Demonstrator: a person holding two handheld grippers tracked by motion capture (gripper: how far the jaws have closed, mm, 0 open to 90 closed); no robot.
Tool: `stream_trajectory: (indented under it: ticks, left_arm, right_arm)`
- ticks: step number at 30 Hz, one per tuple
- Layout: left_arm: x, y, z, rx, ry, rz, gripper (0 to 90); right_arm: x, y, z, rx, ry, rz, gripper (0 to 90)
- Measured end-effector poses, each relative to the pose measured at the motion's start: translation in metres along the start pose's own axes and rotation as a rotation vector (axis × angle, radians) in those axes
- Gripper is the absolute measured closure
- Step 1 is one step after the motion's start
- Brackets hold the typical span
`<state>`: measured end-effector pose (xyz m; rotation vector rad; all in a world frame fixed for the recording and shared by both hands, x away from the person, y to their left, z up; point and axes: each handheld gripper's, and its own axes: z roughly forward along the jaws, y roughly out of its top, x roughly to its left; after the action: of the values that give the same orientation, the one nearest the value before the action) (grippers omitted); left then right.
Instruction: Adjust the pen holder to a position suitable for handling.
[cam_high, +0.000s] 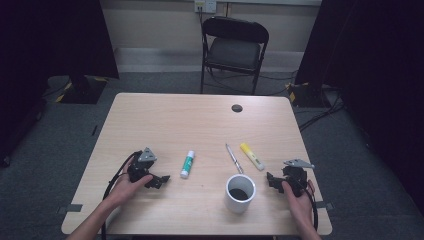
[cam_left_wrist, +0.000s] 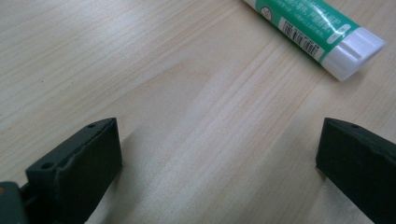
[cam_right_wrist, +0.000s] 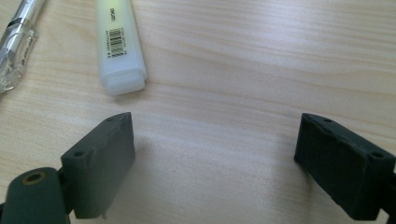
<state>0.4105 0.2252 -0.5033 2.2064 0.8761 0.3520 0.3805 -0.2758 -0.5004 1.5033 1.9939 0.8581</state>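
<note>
The left gripper (cam_high: 159, 181), jaws spread wide and empty, rests just short of the glue stick (cam_high: 187, 163), which lies ahead and slightly right, long axis pointing away. The right gripper (cam_high: 271, 181), jaws also wide apart, sits nearer the yellow highlighter (cam_high: 252, 156).

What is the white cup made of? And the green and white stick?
The white cup looks like glazed ceramic: thick wall, smooth rim, though it could be plastic. The green and white stick looks like glossy plastic, with a printed label and a moulded white cap.
</note>
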Motion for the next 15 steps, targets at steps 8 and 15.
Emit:
stream_trajectory:
  ticks: [8, 15]
  left_arm:
    - [0.000, 0.000, 0.000, 0.000, 0.000, 0.000, 0.0]
    - [0.000, 0.000, 0.000, -0.001, 0.000, 0.000, 0.0]
  right_arm:
    - [0.001, -0.004, -0.005, 0.000, -0.001, 0.002, 11.1]
    - [0.003, -0.010, -0.014, 0.011, 0.056, -0.026, 13.8]
